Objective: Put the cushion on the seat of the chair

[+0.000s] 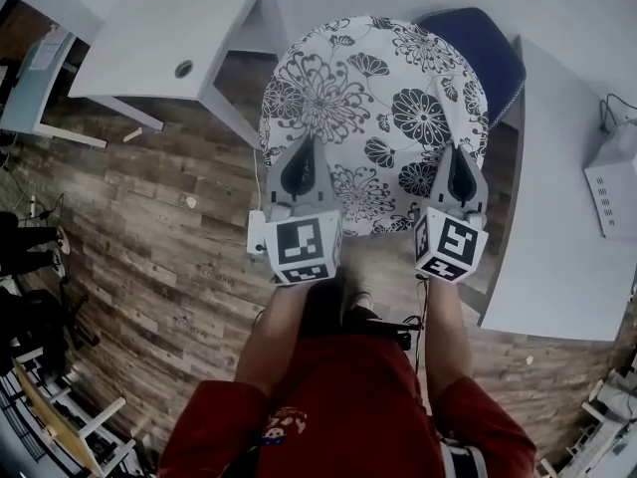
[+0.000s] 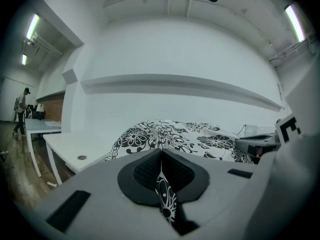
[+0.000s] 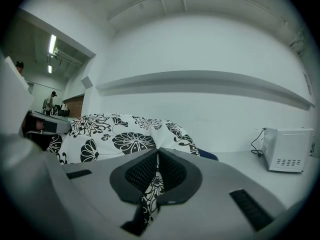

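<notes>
A round white cushion (image 1: pixel 373 108) with black flowers hangs between my two grippers, held out flat above the floor. My left gripper (image 1: pixel 302 153) is shut on its near left edge, and cushion fabric (image 2: pixel 165 196) shows pinched between its jaws. My right gripper (image 1: pixel 460 163) is shut on the near right edge, with fabric (image 3: pixel 151 189) squeezed in its jaws too. Beyond the cushion's far right side peeks the blue chair seat (image 1: pixel 486 46), mostly hidden under the cushion.
A white desk (image 1: pixel 149 28) stands at the far left and another white desk (image 1: pixel 557 217) at the right, with a white box-like device (image 1: pixel 612 192) on it. The floor (image 1: pixel 149 267) is wood plank. People stand far off at the left (image 2: pixel 21 109).
</notes>
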Available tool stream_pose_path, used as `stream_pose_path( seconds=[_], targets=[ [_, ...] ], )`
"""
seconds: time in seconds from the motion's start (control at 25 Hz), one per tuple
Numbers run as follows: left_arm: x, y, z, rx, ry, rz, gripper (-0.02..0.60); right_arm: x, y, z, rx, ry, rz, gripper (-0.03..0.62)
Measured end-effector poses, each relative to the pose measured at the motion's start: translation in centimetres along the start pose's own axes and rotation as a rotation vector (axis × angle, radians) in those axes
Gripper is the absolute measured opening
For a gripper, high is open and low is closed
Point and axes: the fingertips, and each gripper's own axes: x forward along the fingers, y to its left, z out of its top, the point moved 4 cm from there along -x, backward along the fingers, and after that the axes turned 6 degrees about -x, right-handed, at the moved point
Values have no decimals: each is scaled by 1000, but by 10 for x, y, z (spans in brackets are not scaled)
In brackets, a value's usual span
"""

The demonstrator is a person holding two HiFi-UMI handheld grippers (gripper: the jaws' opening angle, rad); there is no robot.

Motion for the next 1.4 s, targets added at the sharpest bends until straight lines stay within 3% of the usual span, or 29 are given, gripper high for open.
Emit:
stream_pose_path(
  seconds=[0.64, 1.0, 1.2, 1.4],
  targets=[
    [8, 10, -1, -26, 40, -62, 29, -4, 8, 7, -37, 50, -60, 29],
    [3, 2, 2, -28, 55, -32, 29, -4, 2, 8, -45, 65, -29, 29],
    [-4, 1, 9, 23, 26, 2, 29, -3, 4, 4, -1, 29, -13, 29],
    [-2, -1, 6, 8, 41, 2, 29, -2, 1, 3, -7, 45, -12, 29]
  ],
)
